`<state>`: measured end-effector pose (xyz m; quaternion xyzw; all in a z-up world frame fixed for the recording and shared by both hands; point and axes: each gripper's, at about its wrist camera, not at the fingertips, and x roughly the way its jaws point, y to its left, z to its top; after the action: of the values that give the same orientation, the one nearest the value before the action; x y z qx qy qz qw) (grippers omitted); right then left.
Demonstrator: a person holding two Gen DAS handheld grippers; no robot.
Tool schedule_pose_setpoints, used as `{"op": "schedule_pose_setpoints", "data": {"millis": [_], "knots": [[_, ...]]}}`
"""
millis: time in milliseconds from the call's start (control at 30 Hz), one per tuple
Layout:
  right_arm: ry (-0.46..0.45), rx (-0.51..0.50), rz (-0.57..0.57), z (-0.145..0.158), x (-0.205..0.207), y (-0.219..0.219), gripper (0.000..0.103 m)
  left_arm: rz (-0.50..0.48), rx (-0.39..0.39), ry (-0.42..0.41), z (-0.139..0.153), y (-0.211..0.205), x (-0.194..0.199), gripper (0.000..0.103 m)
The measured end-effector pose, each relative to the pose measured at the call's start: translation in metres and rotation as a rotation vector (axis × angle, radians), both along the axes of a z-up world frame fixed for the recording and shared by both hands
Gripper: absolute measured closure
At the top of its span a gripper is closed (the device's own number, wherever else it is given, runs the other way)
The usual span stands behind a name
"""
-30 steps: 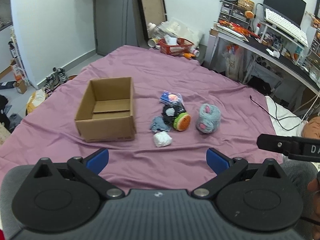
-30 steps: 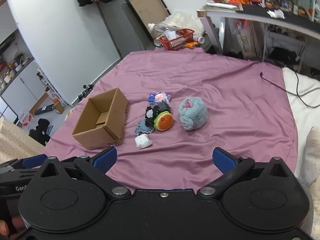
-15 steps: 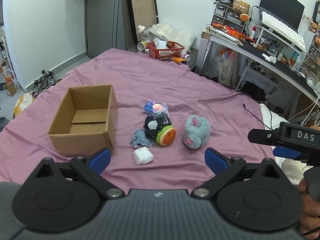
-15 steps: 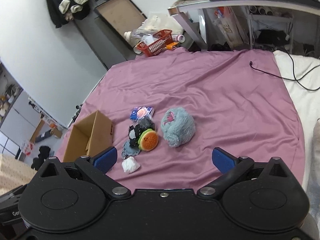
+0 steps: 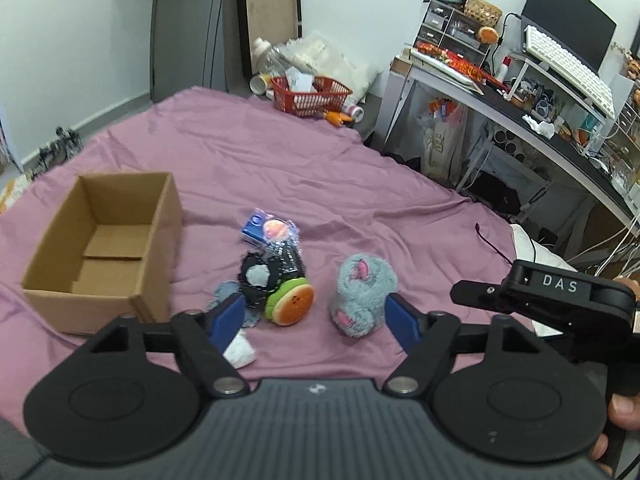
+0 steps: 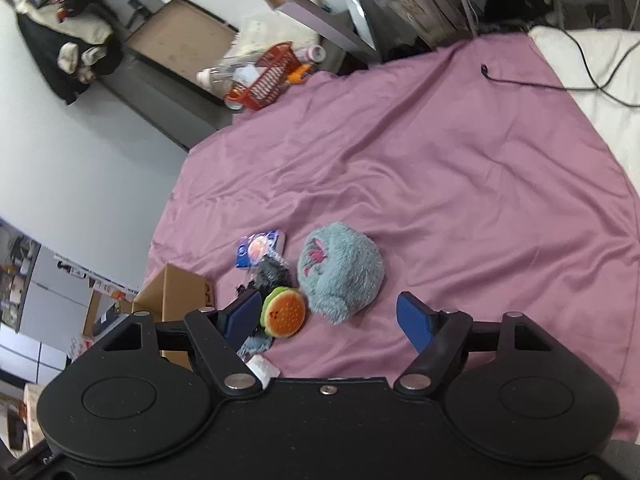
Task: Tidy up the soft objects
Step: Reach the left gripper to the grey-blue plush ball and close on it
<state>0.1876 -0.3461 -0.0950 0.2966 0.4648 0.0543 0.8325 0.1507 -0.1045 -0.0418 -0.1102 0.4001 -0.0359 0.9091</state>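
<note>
Cluttered bedroom: purple bedsheet (image 5: 280, 168) spread over the bed, desk (image 5: 532, 120) w/ keyboard (image 5: 568, 68) and monitor on the right, red basket (image 5: 310, 94) on the floor past the far edge of the bed.

Cardboard box (image 5: 104, 248) sits on the sheet, open top, nothing visible inside, to the left of the toy pile. Just right of the box is a small cluster of soft things: blue packet w/ an orange-pink round bit (image 5: 266, 232) at the far end, black-and-white plush (image 5: 266, 274) next, burger plush (image 5: 290, 304) touching it on the near side, grey-blue cloth (image 5: 226, 298) partly under them, white wad (image 5: 240, 352) nearest the camera. Fluffy grey-blue plush w/ pink patches (image 5: 360, 294) lies a bit apart on the right of the burger.

Left gripper (image 5: 316, 318): fingers wide apart, nothing between them, held above the sheet; burger and fluffy plush show thru the gap but aren't touched. Blue finger pads (image 5: 226, 316) clear of everything.

Right gripper (image 6: 330, 318): also spread open, holding nothing, over the near side of the pile. In its view, tilted, burger plush (image 6: 284, 312) is just beside the left pad and fluffy plush (image 6: 340, 268) sits beyond the gap, box (image 6: 176, 296) to the left. From the left cam the right tool's body shows at right edge w/ the person's hand (image 5: 624, 412) on it.

Black cable (image 6: 560, 80) trails across the far right corner of the bed.
</note>
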Motion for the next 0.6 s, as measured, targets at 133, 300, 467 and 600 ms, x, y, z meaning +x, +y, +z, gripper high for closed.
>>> {"op": "schedule_pose_setpoints", "data": {"millis": [133, 300, 467, 600], "knots": [[0.033, 0.025, -0.036, -0.012, 0.018, -0.002, 0.034, -0.002, -0.036, 0.022, -0.013, -0.005, 0.022, 0.043], [0.046, 0.087, -0.068, -0.039, 0.038, -0.002, 0.049, -0.004, -0.086, 0.048, -0.033, -0.011, 0.051, 0.051], [0.068, 0.162, -0.026, -0.067, 0.052, -0.001, 0.058, -0.003, -0.113, 0.077, -0.055, -0.013, 0.081, 0.06], [0.085, 0.182, -0.019, -0.08, 0.061, 0.001, 0.058, 0.002, -0.148, 0.113, -0.079, -0.016, 0.102, 0.064]]}}
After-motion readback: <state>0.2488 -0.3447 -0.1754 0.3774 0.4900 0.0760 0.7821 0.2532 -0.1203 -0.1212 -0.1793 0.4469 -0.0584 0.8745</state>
